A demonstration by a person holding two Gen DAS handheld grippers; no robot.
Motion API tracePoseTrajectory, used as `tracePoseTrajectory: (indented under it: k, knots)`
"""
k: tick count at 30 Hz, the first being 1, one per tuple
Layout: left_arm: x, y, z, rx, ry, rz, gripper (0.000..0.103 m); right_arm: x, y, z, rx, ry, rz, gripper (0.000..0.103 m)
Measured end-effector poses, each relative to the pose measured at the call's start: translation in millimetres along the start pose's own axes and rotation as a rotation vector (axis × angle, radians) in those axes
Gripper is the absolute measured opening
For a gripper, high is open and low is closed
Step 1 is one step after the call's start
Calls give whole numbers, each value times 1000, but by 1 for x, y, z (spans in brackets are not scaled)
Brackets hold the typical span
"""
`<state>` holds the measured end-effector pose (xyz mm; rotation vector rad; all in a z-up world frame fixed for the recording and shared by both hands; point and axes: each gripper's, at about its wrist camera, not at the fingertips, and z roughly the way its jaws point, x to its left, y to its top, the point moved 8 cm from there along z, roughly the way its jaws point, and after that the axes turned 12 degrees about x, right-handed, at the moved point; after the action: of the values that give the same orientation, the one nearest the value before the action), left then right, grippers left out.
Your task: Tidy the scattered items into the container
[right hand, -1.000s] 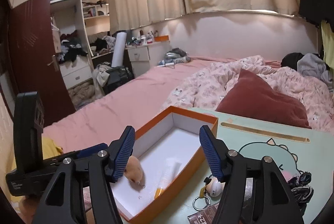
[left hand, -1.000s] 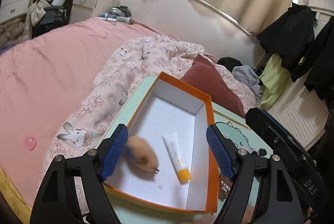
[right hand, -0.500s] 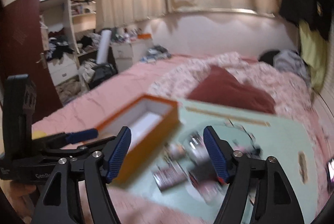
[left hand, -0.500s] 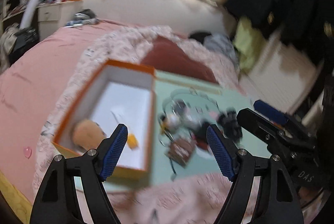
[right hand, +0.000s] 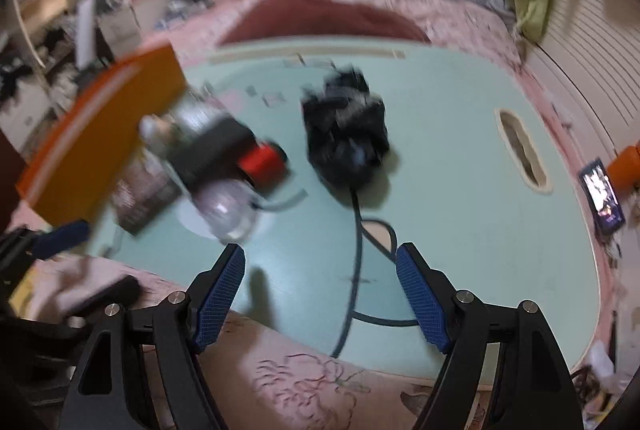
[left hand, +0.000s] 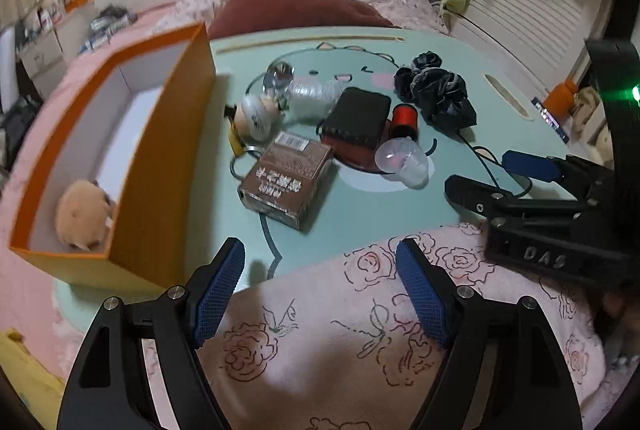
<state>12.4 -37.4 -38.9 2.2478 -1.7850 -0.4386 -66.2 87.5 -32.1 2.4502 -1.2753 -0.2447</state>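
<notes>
An orange box (left hand: 160, 157) with a white inside stands at the left of a mint lap table (left hand: 360, 213); a tan plush hamster (left hand: 82, 213) lies in it. Scattered to its right are a brown packet (left hand: 286, 177), a black case (left hand: 356, 121), a red spool (left hand: 404, 117), a clear capsule (left hand: 402, 161), a white keychain toy (left hand: 256, 115) and a black scrunchie (left hand: 436, 89). My left gripper (left hand: 320, 290) is open and empty over the table's near edge. My right gripper (right hand: 320, 294) is open and empty, near the scrunchie (right hand: 348, 133); the orange box (right hand: 100, 137) is at its left.
A pink floral quilt (left hand: 380, 350) covers the foreground. A dark red pillow (left hand: 292, 5) lies behind the table. A phone (right hand: 602, 195) lies on the bed at the right. A dark cord (right hand: 356, 270) runs across the table. The view is motion-blurred.
Both grippers have swung right, away from over the box to over the scattered items on the table. The hamster stays in the box. Both stay open.
</notes>
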Motion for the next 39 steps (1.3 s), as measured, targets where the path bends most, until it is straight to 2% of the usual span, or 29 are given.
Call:
tracePoseTrajectory:
  k: [1, 2, 3, 4, 17, 20, 22, 26, 28, 31, 34, 36, 39]
  knots:
    - [2, -1, 4, 18, -22, -14, 78, 1, -1, 2, 3, -17, -16, 85]
    - [3, 0, 6, 22, -31, -20, 83, 3, -1, 4, 7, -18, -30, 88]
    - [4, 0, 7, 21, -25, -20, 86, 5, -2, 5, 12, -15, -40, 93]
    - [5, 0, 9, 23, -17, -20, 88, 4, -3, 6, 14, -15, -45, 93]
    - [4, -2, 9, 9, -33, -32, 89, 1, -3, 7, 11, -6, -44, 95]
    - [9, 0, 4, -14, -51, -56, 89, 3, -1, 7, 4, 11, -40, 95]
    - [9, 4, -4, -56, -49, -46, 88, 4, -1, 7, 3, 16, -43, 95]
    - [6, 17, -19, -128, 7, 6, 78, 6, 0, 7, 2, 19, -48, 95]
    - [8, 26, -16, -120, 27, 14, 77, 7, -1, 7, 0, 23, -46, 95]
    - [12, 35, -4, -87, 68, 10, 67, 7, -1, 6, -3, 30, -45, 95]
    - [11, 40, 8, -53, 44, 19, 65, 7, -1, 6, -5, 38, -44, 95]
    - [8, 42, 17, -26, 17, 26, 54, 7, -2, 5, -6, 39, -45, 95]
    - [2, 45, 23, -28, 29, 65, 51, 7, -2, 5, -6, 43, -45, 95]
